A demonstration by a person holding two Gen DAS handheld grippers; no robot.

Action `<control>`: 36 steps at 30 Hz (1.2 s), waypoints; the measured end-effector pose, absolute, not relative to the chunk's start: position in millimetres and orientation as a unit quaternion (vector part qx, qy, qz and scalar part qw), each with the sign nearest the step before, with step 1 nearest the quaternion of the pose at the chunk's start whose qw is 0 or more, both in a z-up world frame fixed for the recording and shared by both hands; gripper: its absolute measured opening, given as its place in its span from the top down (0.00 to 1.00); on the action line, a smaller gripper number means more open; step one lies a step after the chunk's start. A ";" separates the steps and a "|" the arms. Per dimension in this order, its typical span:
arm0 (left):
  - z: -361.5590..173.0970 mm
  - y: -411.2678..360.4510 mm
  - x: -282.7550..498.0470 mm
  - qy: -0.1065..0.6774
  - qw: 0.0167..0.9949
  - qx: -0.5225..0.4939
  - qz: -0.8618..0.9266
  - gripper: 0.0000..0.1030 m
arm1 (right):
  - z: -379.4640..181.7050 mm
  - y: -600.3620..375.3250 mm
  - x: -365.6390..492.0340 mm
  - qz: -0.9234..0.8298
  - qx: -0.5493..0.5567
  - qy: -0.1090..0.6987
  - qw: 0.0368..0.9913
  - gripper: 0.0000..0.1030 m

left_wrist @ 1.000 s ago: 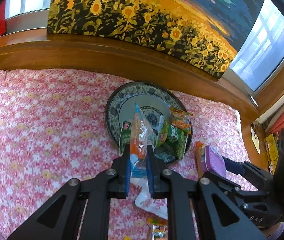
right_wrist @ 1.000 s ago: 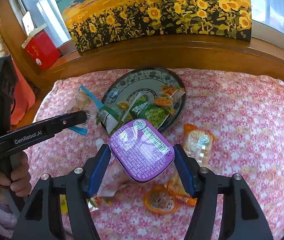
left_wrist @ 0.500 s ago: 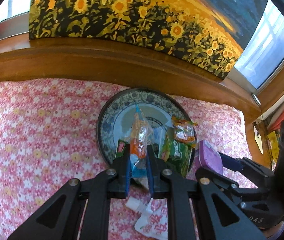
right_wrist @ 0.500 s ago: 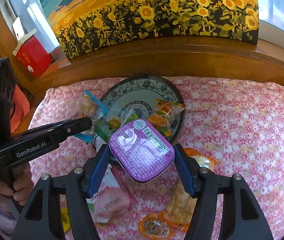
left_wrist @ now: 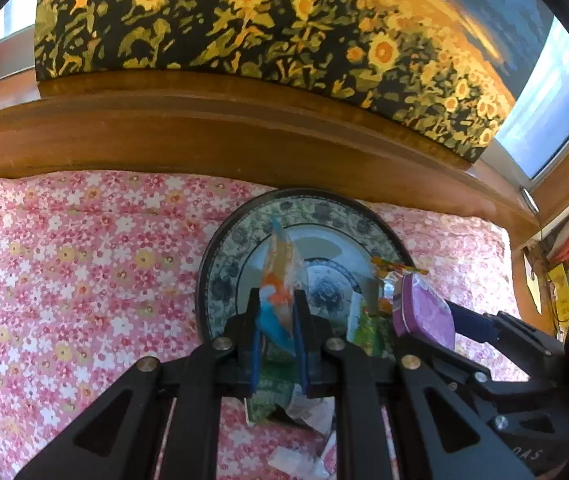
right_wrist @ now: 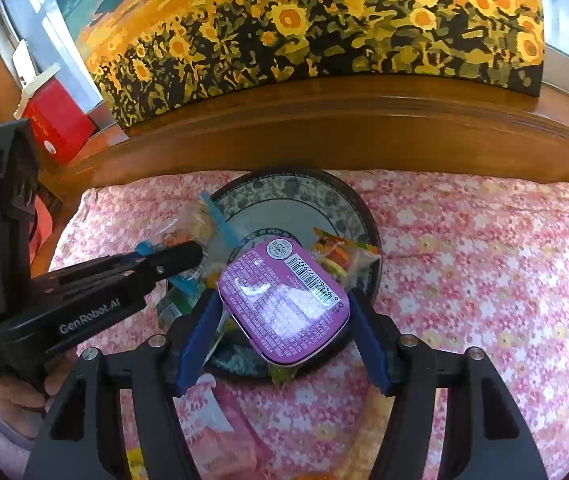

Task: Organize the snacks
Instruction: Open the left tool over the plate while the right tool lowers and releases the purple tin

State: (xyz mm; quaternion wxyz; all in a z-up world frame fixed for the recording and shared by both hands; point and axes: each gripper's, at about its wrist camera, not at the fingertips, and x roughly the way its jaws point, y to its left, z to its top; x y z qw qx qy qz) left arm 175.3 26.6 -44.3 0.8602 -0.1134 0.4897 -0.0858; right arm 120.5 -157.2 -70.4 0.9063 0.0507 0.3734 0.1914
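My left gripper [left_wrist: 277,316] is shut on a clear snack packet with orange and blue print [left_wrist: 280,276], held upright over the near rim of the round patterned plate [left_wrist: 244,232]. My right gripper [right_wrist: 284,312] is shut on a flat purple snack box [right_wrist: 280,300], held above the plate [right_wrist: 284,192]. Green and orange snack packets [left_wrist: 368,320] lie on the plate's right side. The purple box [left_wrist: 424,312] and right gripper show at the right of the left wrist view. The left gripper [right_wrist: 188,256] with its packet [right_wrist: 200,220] shows at the left of the right wrist view.
The plate sits on a pink floral cloth [left_wrist: 64,280]. A wooden ledge [left_wrist: 204,132] and a sunflower painting [left_wrist: 264,20] rise behind it. A red box [right_wrist: 56,120] stands on the ledge at the left. More packets [right_wrist: 212,432] lie on the cloth near me.
Both grippers have moved forward toward the plate with their snacks. The packet and the purple box now hang over the plate instead of over the cloth.
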 end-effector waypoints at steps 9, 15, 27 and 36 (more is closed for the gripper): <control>-53.8 24.8 186.1 0.495 0.860 -0.105 -0.073 0.86 | -76.9 -147.1 132.8 0.183 0.041 0.377 0.907 0.37; -49.9 19.9 188.6 0.494 0.862 -0.091 -0.071 0.76 | -78.5 -145.5 137.5 0.187 0.049 0.380 0.905 0.36; -31.8 11.7 177.5 0.483 0.869 -0.080 -0.071 0.68 | -78.5 -150.2 143.1 0.180 0.072 0.375 0.906 0.36; -31.4 12.6 160.9 0.481 0.870 -0.079 -0.069 0.68 | -77.1 -150.3 143.8 0.177 0.084 0.370 0.908 0.32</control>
